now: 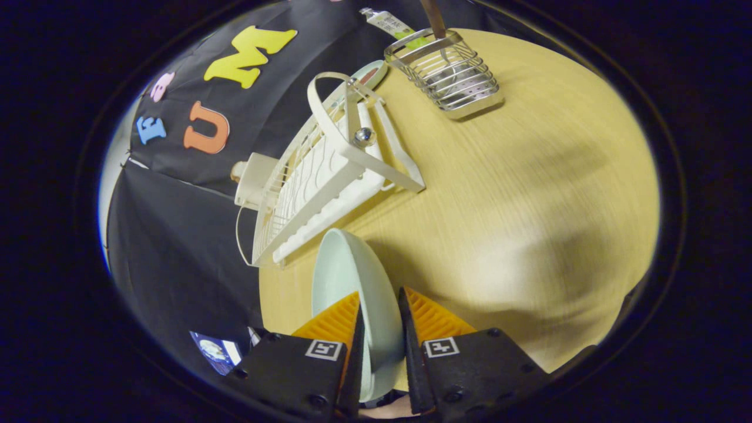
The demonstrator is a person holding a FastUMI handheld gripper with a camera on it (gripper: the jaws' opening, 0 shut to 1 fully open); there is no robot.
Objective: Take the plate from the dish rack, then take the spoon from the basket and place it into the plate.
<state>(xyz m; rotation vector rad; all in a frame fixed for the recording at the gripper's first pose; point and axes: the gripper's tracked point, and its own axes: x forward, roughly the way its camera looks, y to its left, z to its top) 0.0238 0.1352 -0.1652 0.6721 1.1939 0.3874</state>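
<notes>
Holding plate [358,294] edge-on, jaws clamped on its rim beside dish rack [317,188]; advice: lay flat on desk [529,194], clear of rack.

The gripper [380,329] has both fingers pressed on the plate [352,282], held on edge above the table [529,194]; the white dish rack [329,176] stands close ahead beside the booth wall, blocking that side. Beyond it stands the wire basket [449,73]; bare tabletop opens wide on the other side.

Glossy plate [352,282]; shiny wire basket [449,73]; matt wood-grain table [529,194].
</notes>
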